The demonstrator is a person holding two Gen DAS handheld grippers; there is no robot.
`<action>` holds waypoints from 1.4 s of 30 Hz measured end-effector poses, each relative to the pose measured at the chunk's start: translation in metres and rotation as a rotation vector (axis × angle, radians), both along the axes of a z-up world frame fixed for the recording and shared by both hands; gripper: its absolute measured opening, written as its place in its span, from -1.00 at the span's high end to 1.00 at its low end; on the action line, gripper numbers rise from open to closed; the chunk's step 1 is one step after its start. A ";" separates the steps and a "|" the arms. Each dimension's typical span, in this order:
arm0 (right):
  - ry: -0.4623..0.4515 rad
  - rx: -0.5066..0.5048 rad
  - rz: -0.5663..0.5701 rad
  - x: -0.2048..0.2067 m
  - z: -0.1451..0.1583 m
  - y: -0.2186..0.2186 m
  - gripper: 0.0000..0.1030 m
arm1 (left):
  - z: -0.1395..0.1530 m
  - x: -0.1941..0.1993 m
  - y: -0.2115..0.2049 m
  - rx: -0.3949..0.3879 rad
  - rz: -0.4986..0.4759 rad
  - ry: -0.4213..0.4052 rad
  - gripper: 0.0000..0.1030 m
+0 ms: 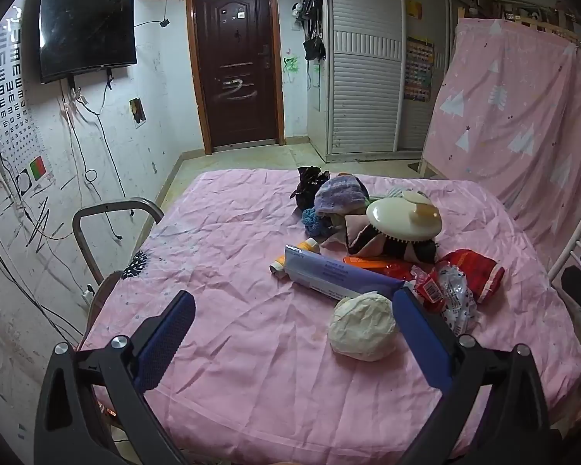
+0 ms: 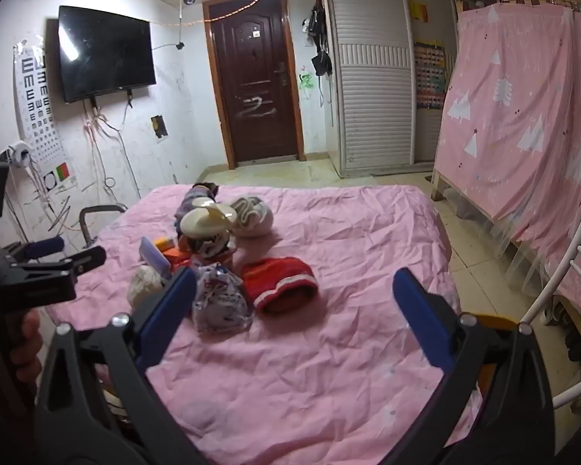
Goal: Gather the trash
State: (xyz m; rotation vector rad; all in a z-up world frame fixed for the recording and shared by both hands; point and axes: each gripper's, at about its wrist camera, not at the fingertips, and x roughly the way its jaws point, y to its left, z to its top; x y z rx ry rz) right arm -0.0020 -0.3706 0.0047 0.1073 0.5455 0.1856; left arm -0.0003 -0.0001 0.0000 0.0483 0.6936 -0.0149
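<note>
A crumpled white paper ball point(image 1: 363, 326) lies on the pink tablecloth point(image 1: 232, 271) just inside the right finger of my open, empty left gripper point(image 1: 294, 306). Behind it lie a long purple tube box point(image 1: 337, 271), a crinkled clear-and-red wrapper point(image 1: 451, 294) and an orange packet point(image 1: 372, 260). In the right wrist view my right gripper point(image 2: 294, 290) is open and empty, with the wrapper point(image 2: 220, 302) by its left finger, a red knit hat point(image 2: 281, 285) between the fingers, and the paper ball point(image 2: 145, 285) further left. The left gripper's body point(image 2: 38, 267) shows at the left edge.
A cream brush point(image 1: 404, 217), purple knit hat point(image 1: 339, 193), dark cloths and a small yellow tube point(image 1: 308, 248) sit in the pile. A metal chair point(image 1: 112, 217) stands left of the table, a white chair point(image 2: 569, 279) right. A pink-draped frame point(image 2: 523, 108) stands far right.
</note>
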 end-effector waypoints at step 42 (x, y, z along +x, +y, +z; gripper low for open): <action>0.004 -0.017 0.002 0.001 0.000 0.004 -0.89 | 0.002 -0.001 0.000 -0.002 -0.008 0.001 -0.80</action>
